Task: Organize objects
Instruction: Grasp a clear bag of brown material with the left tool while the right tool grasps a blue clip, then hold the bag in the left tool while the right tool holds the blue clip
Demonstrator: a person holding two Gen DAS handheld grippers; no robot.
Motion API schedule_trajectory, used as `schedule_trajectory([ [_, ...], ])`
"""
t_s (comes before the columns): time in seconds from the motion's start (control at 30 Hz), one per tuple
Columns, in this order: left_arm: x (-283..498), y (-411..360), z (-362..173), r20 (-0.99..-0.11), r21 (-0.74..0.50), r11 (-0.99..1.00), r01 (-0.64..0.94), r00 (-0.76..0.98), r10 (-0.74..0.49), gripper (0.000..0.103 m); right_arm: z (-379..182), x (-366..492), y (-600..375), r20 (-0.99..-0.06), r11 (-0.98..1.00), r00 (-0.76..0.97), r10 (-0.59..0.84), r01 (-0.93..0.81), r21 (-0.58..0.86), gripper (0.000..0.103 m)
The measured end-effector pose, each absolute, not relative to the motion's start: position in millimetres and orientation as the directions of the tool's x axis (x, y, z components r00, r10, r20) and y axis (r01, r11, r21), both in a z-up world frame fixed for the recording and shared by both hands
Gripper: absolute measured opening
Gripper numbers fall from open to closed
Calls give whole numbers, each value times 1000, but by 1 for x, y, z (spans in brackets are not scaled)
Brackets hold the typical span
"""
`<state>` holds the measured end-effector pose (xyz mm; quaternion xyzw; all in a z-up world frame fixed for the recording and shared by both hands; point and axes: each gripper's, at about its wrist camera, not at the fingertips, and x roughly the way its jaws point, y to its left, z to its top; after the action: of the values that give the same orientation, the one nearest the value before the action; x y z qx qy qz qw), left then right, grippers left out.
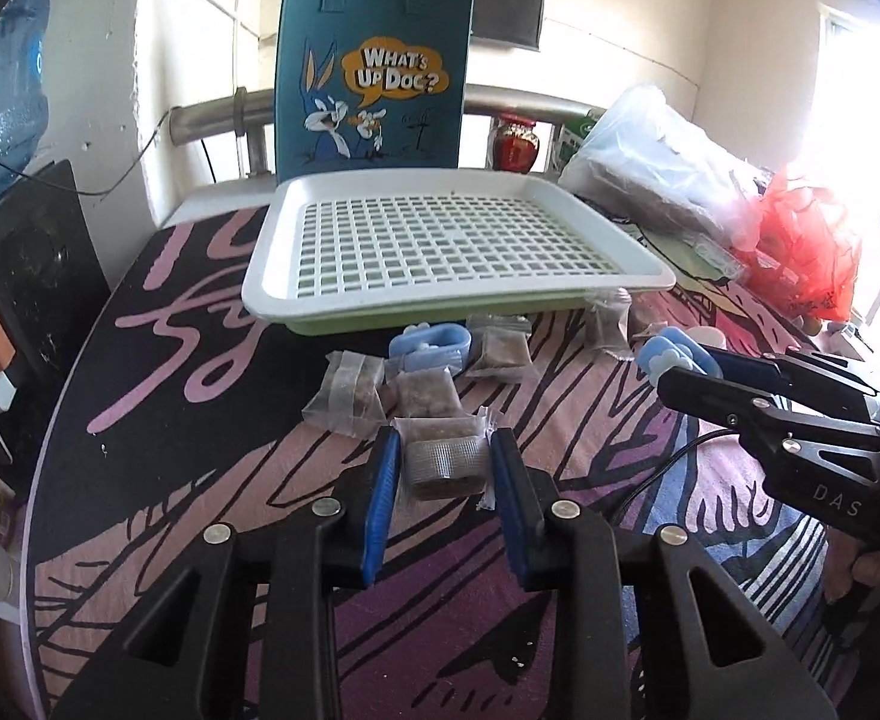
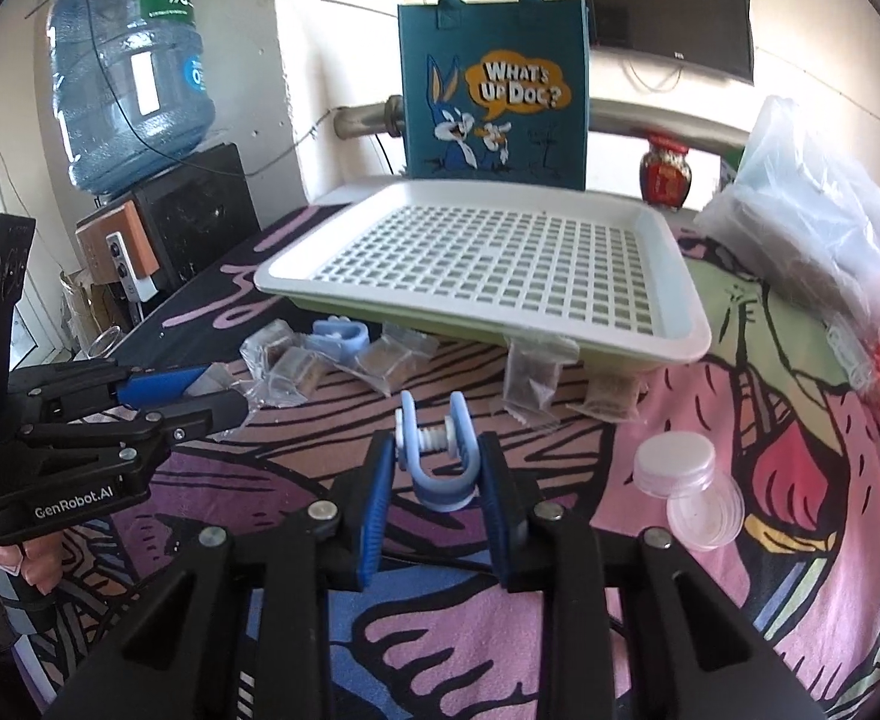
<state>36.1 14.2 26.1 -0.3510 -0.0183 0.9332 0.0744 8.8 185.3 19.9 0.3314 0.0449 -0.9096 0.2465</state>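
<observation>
My left gripper (image 1: 446,443) is shut on a clear sachet of brown bits (image 1: 443,462), its blue pads pressing both sides just above the patterned tablecloth. The right wrist view shows that gripper (image 2: 203,393) from the side with the sachet (image 2: 227,381) at its tips. My right gripper (image 2: 435,445) is shut on a light blue clip (image 2: 434,474) with a white screw. In the left wrist view it (image 1: 683,369) enters from the right with the clip (image 1: 671,348). Several more sachets (image 1: 347,390) and a second blue clip (image 1: 434,345) lie before the white grid tray (image 1: 272,285).
A teal cartoon tote bag (image 1: 374,78) stands behind the tray (image 2: 689,333). Two clear round jars (image 2: 689,480) sit right of my right gripper. Clear plastic bags (image 2: 812,228) and a red bag (image 1: 800,252) crowd the right side. A water bottle (image 2: 128,72) stands far left.
</observation>
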Motion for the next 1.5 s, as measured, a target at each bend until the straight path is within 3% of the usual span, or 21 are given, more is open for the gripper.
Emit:
schedule_trajectory([
  [0.23,41,17,30,-630,-70,-987,-144,-761,156,30,30,22,190,-550,-862,-700,-455,502,74,27],
  [1.5,41,17,30,-630,-69,-987,-146,-760,157,30,28,22,190,-552,-853,-688,-472,514,88,27],
])
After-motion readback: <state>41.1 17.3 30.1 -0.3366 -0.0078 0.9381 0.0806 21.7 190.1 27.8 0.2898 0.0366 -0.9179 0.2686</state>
